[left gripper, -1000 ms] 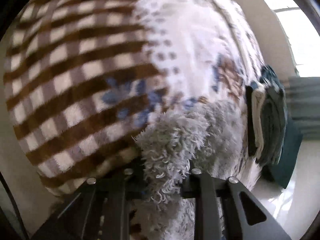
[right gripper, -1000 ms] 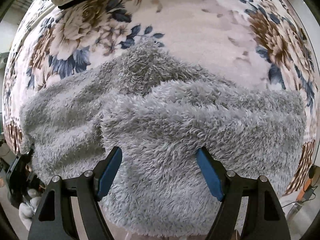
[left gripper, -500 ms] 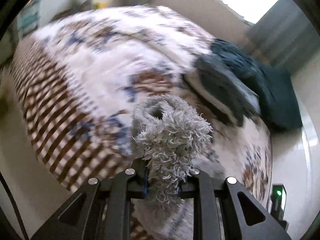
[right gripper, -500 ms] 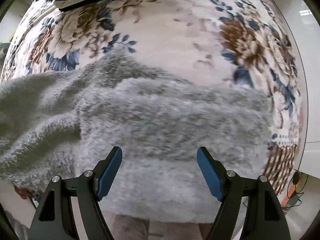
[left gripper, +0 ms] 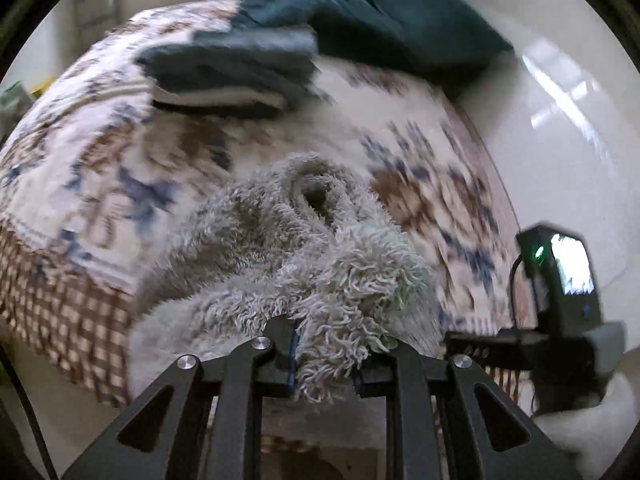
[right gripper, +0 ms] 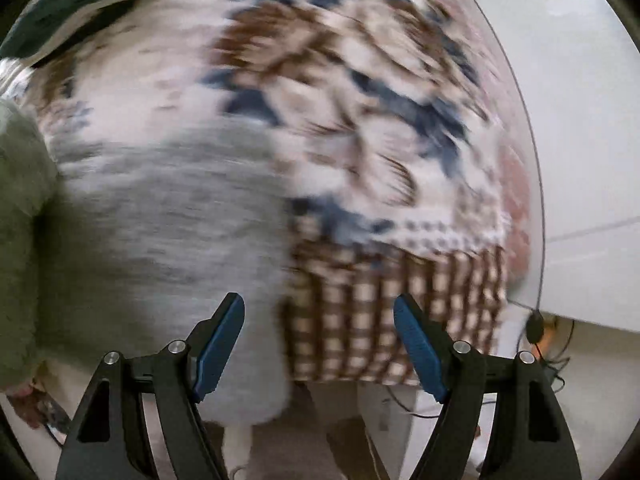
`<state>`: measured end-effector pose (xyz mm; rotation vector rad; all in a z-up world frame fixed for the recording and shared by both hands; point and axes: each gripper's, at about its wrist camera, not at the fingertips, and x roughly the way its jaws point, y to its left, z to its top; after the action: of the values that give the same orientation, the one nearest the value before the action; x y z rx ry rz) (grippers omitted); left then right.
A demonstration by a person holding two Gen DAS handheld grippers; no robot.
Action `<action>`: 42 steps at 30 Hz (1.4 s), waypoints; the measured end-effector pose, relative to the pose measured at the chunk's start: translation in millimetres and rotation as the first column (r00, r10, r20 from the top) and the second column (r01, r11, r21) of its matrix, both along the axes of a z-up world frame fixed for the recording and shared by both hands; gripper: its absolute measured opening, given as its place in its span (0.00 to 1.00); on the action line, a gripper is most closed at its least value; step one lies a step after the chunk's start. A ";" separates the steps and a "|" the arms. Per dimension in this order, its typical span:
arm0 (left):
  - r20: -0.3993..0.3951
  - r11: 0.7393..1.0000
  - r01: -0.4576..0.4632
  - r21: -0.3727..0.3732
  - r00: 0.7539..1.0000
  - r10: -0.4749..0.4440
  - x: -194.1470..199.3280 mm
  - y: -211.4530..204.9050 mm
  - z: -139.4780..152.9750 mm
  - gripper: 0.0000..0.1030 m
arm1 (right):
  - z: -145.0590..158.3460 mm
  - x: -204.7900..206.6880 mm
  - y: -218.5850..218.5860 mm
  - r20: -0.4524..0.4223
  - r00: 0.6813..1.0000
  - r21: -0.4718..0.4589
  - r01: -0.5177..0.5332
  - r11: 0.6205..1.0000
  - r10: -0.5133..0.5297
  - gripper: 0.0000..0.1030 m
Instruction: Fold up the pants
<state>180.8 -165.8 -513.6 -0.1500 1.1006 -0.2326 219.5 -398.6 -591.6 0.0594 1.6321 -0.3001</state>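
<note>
Surface: a bed under a floral blanket (left gripper: 420,148), cream ground with brown and blue blooms and a brown-and-cream checked border along its near edge. Pale glossy floor (left gripper: 560,120) lies beyond the far side.

Item, folded dark teal cloth (left gripper: 228,68): on the far part of the blanket, with a paler layer showing at its lower edge. A larger dark teal bundle (left gripper: 400,28) sits behind it at the bed's far edge. Both are blurred.

Item, my left gripper (left gripper: 326,364): jaws nearly together, clamped on a bunch of the grey fleece pants (left gripper: 304,240). The shaggy pile spills out over and between my fingers (left gripper: 288,356). From the pinch the fabric rises ahead of me in a rolled hump with a dark hollow at its top, then drapes down to the left onto the blanket.

Item, my right gripper (right gripper: 320,340): jaws well apart, blue pads (right gripper: 220,344) bare, nothing between them. The pants (right gripper: 160,220) lie spread flat on the blanket below, their right edge running under the gap between my jaws; the checked border shows under the right half of the gap. This view is heavily smeared.

Item, black device with a lit screen and green lamp (left gripper: 560,276): right edge of the left wrist view, beside the bed.
</note>
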 end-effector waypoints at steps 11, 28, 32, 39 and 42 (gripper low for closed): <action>-0.220 0.985 0.112 0.135 0.972 -0.080 4.6 -77.2 -66.1 0.34 | -18.7 -26.3 -84.3 0.024 0.989 0.085 0.146 0.986 -0.149 0.77; -0.171 0.957 -0.161 0.240 0.964 0.205 21.9 63.6 3.7 0.94 | 21.6 29.3 11.7 0.164 0.973 0.570 0.041 0.820 -0.162 0.80; -0.197 0.907 -0.248 0.341 0.925 0.326 35.0 123.8 -26.3 0.94 | -15.8 44.5 49.9 0.076 0.986 0.661 0.060 0.748 -0.146 0.80; -0.225 0.867 -0.298 0.401 0.885 0.408 31.9 170.3 -51.7 0.94 | -48.2 51.4 99.6 0.090 0.996 0.603 -0.041 0.797 -0.016 0.51; -0.215 0.861 -0.300 0.410 0.886 0.411 31.2 169.4 -51.4 0.94 | -33.6 44.3 103.5 0.161 0.987 0.525 -0.086 0.847 0.001 0.25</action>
<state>212.0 3.6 -565.1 -0.0532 1.3717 0.3480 263.7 -295.1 -625.2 0.4574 1.5160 0.1995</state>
